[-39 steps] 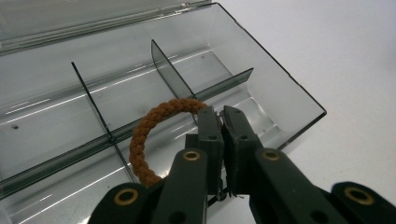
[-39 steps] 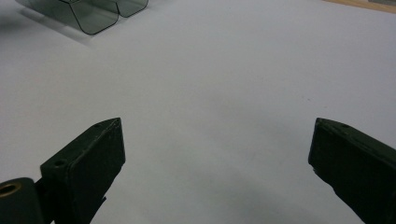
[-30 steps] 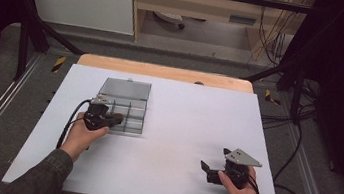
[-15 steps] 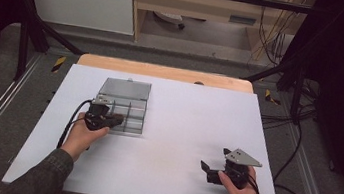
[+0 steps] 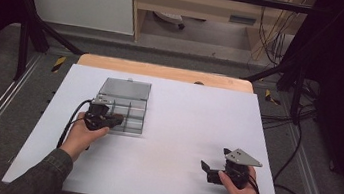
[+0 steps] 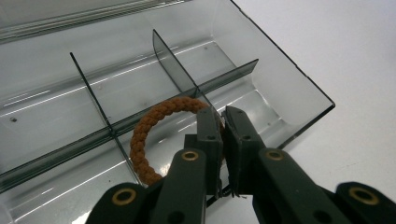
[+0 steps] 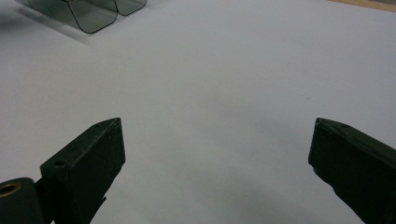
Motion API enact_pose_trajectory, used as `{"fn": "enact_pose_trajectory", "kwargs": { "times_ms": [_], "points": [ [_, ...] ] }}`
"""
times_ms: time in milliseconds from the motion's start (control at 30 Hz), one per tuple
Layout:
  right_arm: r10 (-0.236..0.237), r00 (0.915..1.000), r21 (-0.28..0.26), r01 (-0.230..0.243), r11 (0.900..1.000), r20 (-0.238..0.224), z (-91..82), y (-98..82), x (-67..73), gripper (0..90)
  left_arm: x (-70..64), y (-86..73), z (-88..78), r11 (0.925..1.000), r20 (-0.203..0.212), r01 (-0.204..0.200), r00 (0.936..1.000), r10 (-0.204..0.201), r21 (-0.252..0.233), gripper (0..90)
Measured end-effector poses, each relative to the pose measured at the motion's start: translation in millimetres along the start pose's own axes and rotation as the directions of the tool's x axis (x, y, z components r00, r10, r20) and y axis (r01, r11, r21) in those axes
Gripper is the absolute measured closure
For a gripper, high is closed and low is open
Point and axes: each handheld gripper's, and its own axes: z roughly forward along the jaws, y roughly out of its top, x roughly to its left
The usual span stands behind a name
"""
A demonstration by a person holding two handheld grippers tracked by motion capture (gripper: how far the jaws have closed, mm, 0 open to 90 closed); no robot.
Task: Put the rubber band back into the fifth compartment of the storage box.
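So you've got the braided ring (image 6: 154, 135) pinched in the L gripper (image 6: 223, 116) over the organizer box (image 6: 289, 93) near compartment, not released yet, while the R gripper (image 7: 215, 154) sits spread wide, idle on the table (image 5: 182, 118).

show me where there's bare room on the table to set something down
The white table is bare between the clear box and the right hand-held gripper, and along its far edge. It is crowded at the box, where the left hand-held gripper pinches a braided ring.

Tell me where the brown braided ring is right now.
In the left gripper view the brown braided ring is pinched in the left gripper, over a near compartment of the clear divided box, on the table's left side.
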Motion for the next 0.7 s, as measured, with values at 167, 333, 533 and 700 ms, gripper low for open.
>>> {"fn": "enact_pose_trajectory", "kwargs": {
  "times_ms": [167, 333, 533, 700],
  "points": [
    [-0.003, 1.0, 0.004, 0.003, 1.0, 0.0, 0.2, 0.0, 0.0, 4.1, 0.0, 0.4, -2.2, 1.0, -0.001, 0.002, 1.0, -0.002, -0.004, 83.8],
    [-0.003, 1.0, 0.005, 0.003, 1.0, 0.001, 0.0, 0.1, 0.1, 4.1, -1.4, 0.3, -3.3, 1.0, -0.003, -0.006, 1.0, 0.006, -0.001, 83.6],
    [-0.003, 1.0, 0.008, 0.003, 1.0, 0.002, 0.1, 0.0, 0.0, 4.1, -3.4, 0.6, -3.4, 0.9999, -0.004, -0.015, 0.9999, 0.015, 0.002, 83.9],
    [-0.004, 1.0, 0.008, 0.004, 1.0, 0.001, 0.2, 0.0, 0.1, 4.1, -2.2, 1.0, -3.8, 1.0, -0.002, -0.002, 1.0, 0.002, -0.006, 83.6]
  ]
}}
